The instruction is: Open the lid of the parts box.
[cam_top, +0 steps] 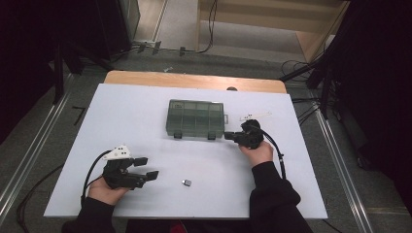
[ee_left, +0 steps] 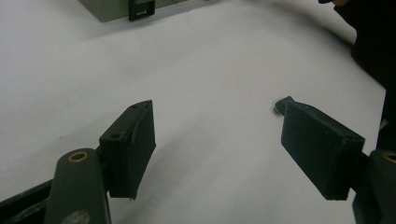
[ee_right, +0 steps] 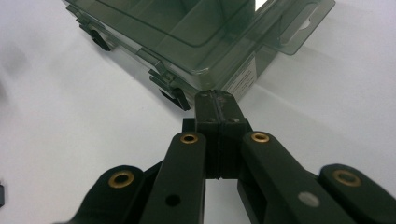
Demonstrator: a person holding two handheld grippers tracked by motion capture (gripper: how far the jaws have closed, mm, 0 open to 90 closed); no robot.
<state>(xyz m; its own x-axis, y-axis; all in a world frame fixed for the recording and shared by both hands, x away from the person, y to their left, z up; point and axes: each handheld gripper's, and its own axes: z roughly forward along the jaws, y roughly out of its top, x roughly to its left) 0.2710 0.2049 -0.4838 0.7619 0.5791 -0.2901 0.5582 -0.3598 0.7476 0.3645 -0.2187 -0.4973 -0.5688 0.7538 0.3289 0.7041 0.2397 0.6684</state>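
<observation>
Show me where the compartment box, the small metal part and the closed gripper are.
compartment box (cam_top: 195,118), high view, middle of its clear lid.
small metal part (cam_top: 186,183), high view, its top face.
right gripper (cam_top: 227,136), high view, tips of its shut jaws at the box's corner.

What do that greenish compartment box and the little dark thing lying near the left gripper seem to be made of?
The compartment box looks like clear, smoke-green plastic with a glossy finish: the dividers show through the lid, its edges catch the light, and its clasps look like darker plastic. The small dark piece is too small to judge; a pale glint at one end hints at metal, but that is a guess.
</observation>
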